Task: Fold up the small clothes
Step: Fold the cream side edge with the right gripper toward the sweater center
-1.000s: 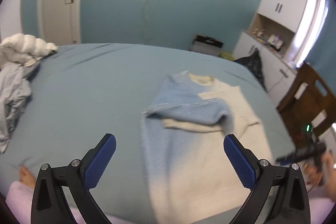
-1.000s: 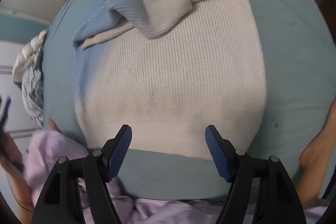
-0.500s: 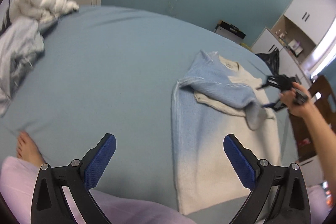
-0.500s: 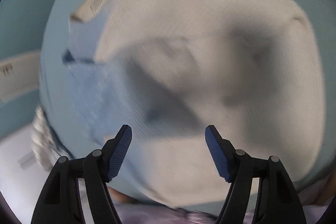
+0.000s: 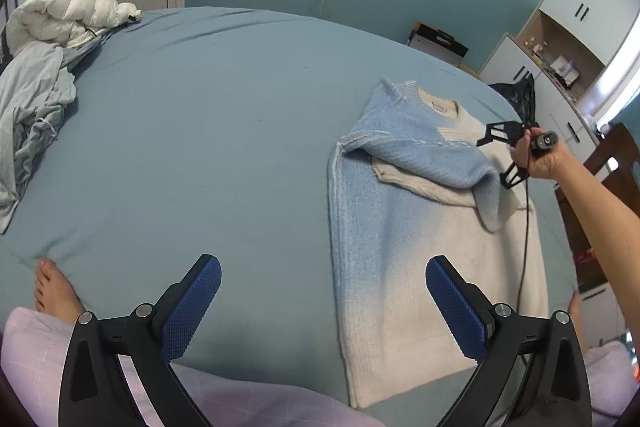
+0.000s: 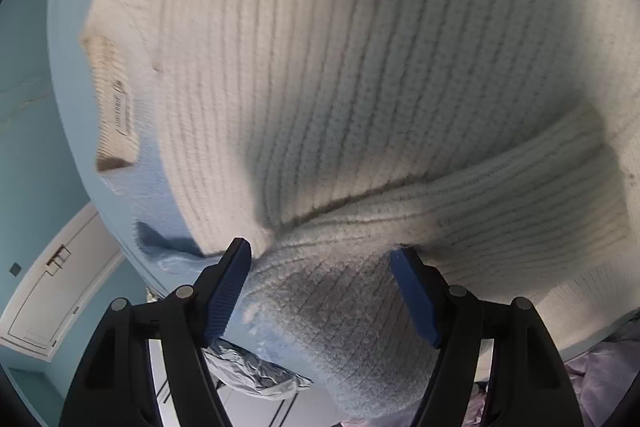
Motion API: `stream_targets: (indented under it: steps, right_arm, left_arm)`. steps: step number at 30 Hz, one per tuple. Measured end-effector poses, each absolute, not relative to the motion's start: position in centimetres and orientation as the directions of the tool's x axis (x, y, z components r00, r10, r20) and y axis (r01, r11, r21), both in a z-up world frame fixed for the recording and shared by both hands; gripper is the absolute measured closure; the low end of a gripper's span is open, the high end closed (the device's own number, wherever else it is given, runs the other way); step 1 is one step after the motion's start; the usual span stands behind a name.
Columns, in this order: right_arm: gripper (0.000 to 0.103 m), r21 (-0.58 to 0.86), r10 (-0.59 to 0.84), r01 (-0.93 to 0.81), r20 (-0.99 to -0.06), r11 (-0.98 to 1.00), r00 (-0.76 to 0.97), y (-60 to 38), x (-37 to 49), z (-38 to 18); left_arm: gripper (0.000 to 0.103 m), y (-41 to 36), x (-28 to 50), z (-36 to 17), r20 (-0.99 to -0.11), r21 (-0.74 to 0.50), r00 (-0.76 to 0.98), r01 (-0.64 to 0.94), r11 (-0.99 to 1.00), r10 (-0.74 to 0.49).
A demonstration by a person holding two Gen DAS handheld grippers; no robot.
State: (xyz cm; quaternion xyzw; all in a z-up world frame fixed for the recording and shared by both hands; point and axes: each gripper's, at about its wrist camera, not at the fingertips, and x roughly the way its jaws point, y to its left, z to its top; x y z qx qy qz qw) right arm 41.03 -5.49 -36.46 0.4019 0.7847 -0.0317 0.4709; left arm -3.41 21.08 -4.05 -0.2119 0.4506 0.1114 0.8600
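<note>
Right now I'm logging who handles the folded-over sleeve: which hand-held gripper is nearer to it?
Right. The right hand-held gripper straddles the sleeve, jaws open around it; the left hand-held gripper hangs back near the sweater's hem.

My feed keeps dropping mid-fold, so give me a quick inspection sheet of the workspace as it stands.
Surface: bed sheet, blue, lightly creased.
Job's things: sweater lying flat, blue sleeve folded across the chest.
Clutter: crumpled grey clothes and white duvet at the far left corner.
Grippers: left gripper with jaws open, above the sheet; right gripper with open jaws astride the sleeve end.
Cables: black cable trailing over the sweater.
Surroundings: white cabinets, wooden chair.
</note>
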Motion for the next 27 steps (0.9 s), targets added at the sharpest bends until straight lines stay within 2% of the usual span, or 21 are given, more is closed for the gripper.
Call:
stream_targets:
  steps: [1, 2, 4, 5, 9, 14, 18, 21, 22, 24, 25, 26, 27]
  right_arm:
    - [0.038, 0.329, 0.572, 0.622, -0.785, 0.711, -0.239, -5.1, 41.2, -35.8]
    - [0.058, 0.326, 0.548, 0.592, -0.801, 0.737, -0.242, -4.8, 41.2, -35.3]
    - [0.083, 0.337, 0.504, 0.510, -0.831, 0.791, -0.234, -4.2, 41.0, -33.7]
    - [0.088, 0.346, 0.488, 0.479, -0.847, 0.807, -0.212, -4.3, 40.8, -32.8]
    - [0.092, 0.368, 0.430, 0.348, -0.895, 0.862, -0.119, -4.8, 40.7, -27.9]
    - [0.093, 0.508, 0.509, 0.185, -0.860, 0.841, 0.049, -3.9, 39.8, -18.6]
    - [0.093, 0.616, 0.597, -0.043, -0.741, 0.786, 0.307, -5.1, 37.2, -11.3]
    - [0.092, 0.650, 0.618, -0.115, -0.633, 0.752, 0.467, -9.6, 35.0, -11.4]
    - [0.086, 0.656, 0.619, -0.120, -0.611, 0.745, 0.494, -10.9, 34.5, -12.8]
    - [0.053, 0.573, 0.522, -0.065, -0.687, 0.817, 0.506, -14.0, 33.6, -17.5]
    - [0.015, 0.499, 0.438, 0.010, -0.769, 0.866, 0.465, -15.9, 33.3, -20.9]
    - [0.007, 0.436, 0.371, 0.067, -0.828, 0.898, 0.421, -17.8, 33.0, -23.8]
    - [0.007, 0.382, 0.319, 0.106, -0.870, 0.918, 0.377, -19.8, 32.6, -26.3]
  left_arm:
    - [0.000, 21.1, -3.3, -4.1, -0.825, -0.266, 0.565, -0.383, 0.884, -0.003]
    - [0.000, 21.2, -3.3, -4.2, -0.826, -0.270, 0.563, -0.387, 0.882, -0.006]
    - [0.000, 21.4, -3.3, -4.3, -0.827, -0.284, 0.563, -0.391, 0.875, -0.017]
    - [0.000, 21.4, -3.3, -4.4, -0.830, -0.290, 0.558, -0.394, 0.872, -0.024]
    - [0.000, 21.5, -3.6, -4.4, -0.829, -0.297, 0.559, -0.398, 0.868, -0.027]
    - [0.000, 21.6, -3.9, -4.1, -0.821, -0.293, 0.571, -0.403, 0.867, -0.012]
    - [0.000, 21.6, -4.0, -4.2, -0.820, -0.308, 0.572, -0.402, 0.862, -0.027]
    - [0.000, 21.6, -4.0, -4.2, -0.821, -0.304, 0.570, -0.395, 0.867, -0.028]
    - [0.000, 21.5, -4.0, -4.2, -0.823, -0.301, 0.568, -0.391, 0.870, -0.030]
    - [0.000, 21.5, -4.0, -4.3, -0.824, -0.299, 0.566, -0.386, 0.873, -0.033]
    - [0.000, 21.5, -3.9, -4.3, -0.824, -0.299, 0.566, -0.384, 0.874, -0.034]
    - [0.000, 21.4, -3.9, -4.2, -0.824, -0.298, 0.565, -0.383, 0.874, -0.034]
    - [0.000, 21.4, -3.8, -4.2, -0.825, -0.297, 0.564, -0.382, 0.875, -0.033]
